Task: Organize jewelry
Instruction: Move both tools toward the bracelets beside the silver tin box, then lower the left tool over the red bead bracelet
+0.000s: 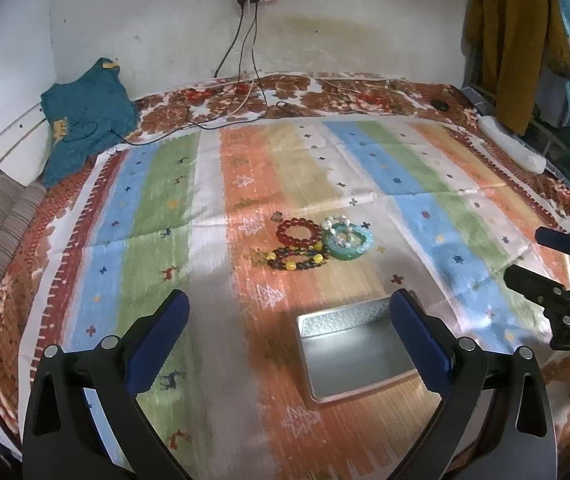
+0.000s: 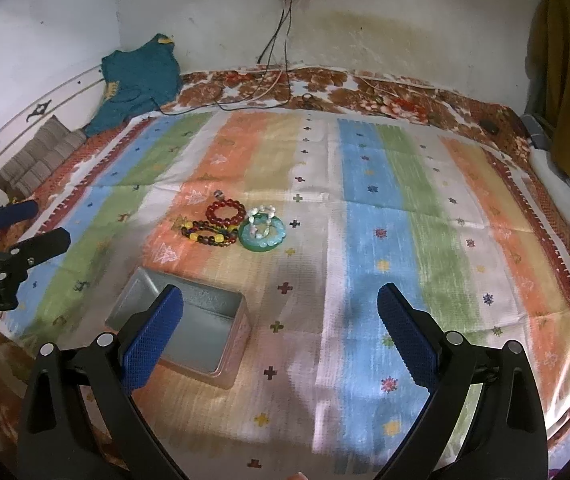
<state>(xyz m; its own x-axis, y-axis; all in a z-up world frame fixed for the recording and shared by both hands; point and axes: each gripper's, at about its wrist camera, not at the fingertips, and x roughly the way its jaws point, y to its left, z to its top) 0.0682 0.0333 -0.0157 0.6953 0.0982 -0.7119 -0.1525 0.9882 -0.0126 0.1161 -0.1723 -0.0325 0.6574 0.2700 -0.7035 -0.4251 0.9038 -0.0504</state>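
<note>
A cluster of jewelry lies on the striped cloth: a red bead bracelet [image 1: 299,232] [image 2: 225,211], a dark and yellow bead bracelet [image 1: 297,259] [image 2: 207,235], a green jade ring [image 1: 347,242] [image 2: 261,235] with a pale bead bracelet [image 1: 339,227] [image 2: 261,214] on it. An empty metal tin [image 1: 355,350] [image 2: 183,326] sits nearer than the jewelry. My left gripper [image 1: 289,320] is open and empty, above the cloth beside the tin; it also shows in the right wrist view [image 2: 33,224]. My right gripper [image 2: 281,316] is open and empty; it also shows in the left wrist view [image 1: 525,254].
The striped cloth [image 1: 425,184] covers a floral bedspread [image 1: 245,100]. A teal garment [image 1: 85,120] and striped cushions [image 1: 1,220] lie at the far left. Cables [image 1: 245,92] run from a wall socket. A white roll [image 1: 513,144] lies at the right edge.
</note>
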